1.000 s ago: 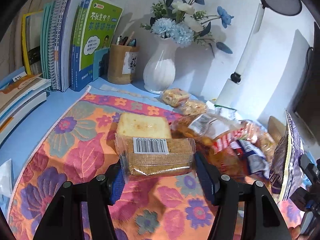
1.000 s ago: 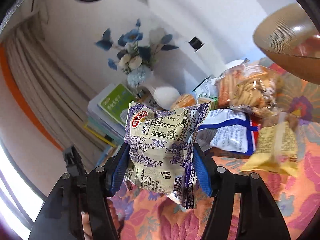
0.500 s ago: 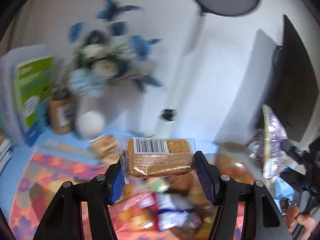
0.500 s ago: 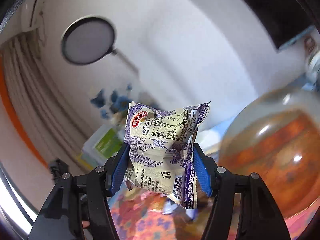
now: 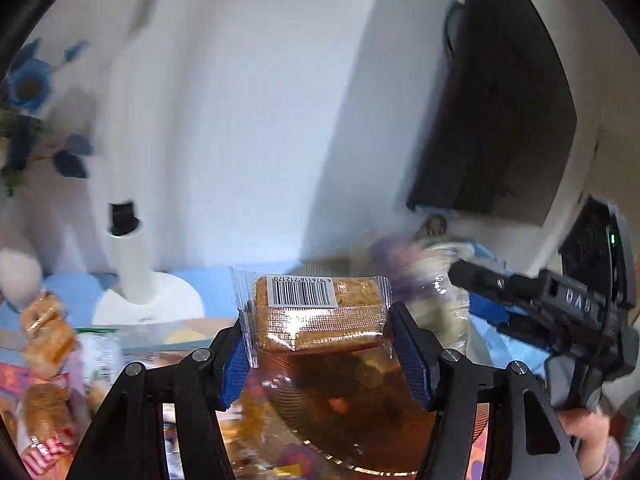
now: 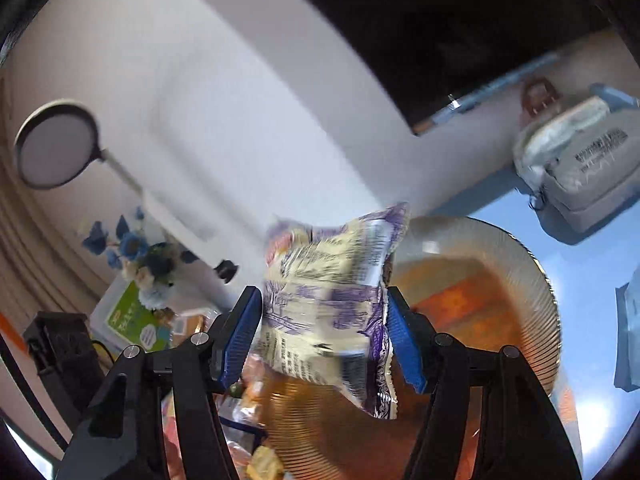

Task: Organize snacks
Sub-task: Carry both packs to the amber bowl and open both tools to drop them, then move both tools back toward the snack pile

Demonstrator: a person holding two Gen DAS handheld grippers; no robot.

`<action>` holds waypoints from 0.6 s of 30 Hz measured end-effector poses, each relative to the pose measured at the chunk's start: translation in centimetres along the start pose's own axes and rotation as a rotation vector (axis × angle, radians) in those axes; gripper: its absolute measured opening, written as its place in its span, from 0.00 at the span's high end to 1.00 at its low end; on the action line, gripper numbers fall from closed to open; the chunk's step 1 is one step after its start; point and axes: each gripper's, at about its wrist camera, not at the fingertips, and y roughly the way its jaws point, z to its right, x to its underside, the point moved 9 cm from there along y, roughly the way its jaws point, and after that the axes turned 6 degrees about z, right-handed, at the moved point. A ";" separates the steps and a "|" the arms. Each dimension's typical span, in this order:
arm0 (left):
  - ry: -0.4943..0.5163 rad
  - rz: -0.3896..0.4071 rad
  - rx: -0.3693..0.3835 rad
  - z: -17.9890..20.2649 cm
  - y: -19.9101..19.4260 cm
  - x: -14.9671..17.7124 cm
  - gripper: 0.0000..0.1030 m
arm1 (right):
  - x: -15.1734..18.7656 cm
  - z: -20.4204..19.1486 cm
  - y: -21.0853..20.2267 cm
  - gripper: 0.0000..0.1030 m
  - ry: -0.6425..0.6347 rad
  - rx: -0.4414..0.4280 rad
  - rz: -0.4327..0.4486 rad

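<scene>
My left gripper (image 5: 320, 344) is shut on a clear-wrapped brown cake bar (image 5: 320, 316) with a barcode, held above the amber ribbed glass bowl (image 5: 360, 412). My right gripper (image 6: 324, 332) is shut on a purple and cream snack bag (image 6: 328, 304), held over the same bowl (image 6: 500, 304). The right gripper and its blurred bag (image 5: 432, 280) also show at the right of the left wrist view. Other wrapped snacks (image 5: 44, 332) lie at the left on the floral cloth.
A white lamp base (image 5: 148, 300) stands behind the snacks. A vase of blue flowers (image 6: 148, 264) and a green book (image 6: 132, 320) are far left. A dark monitor (image 5: 500, 120) hangs at the right. A grey pouch (image 6: 580, 164) lies on the blue table.
Both grippers have swung right, away from the snack pile and flowers, and now hold their snacks over the amber bowl. The purple bag is blurred by motion.
</scene>
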 end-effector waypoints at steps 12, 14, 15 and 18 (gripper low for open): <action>0.075 -0.102 -0.103 -0.3 1.2 2.0 0.00 | -0.2 1.9 -0.6 0.18 0.004 0.119 0.011; 0.071 -0.100 -0.117 -1.3 1.0 2.1 0.00 | 0.0 1.1 -0.6 0.17 -0.015 0.128 0.009; 0.068 -0.098 -0.127 -1.7 0.6 2.0 0.00 | 0.1 0.7 -0.5 0.17 -0.026 0.129 0.007; 0.060 -0.092 -0.152 -3.5 -0.5 1.8 0.00 | 0.5 -1.2 -0.5 0.16 -0.067 0.137 0.005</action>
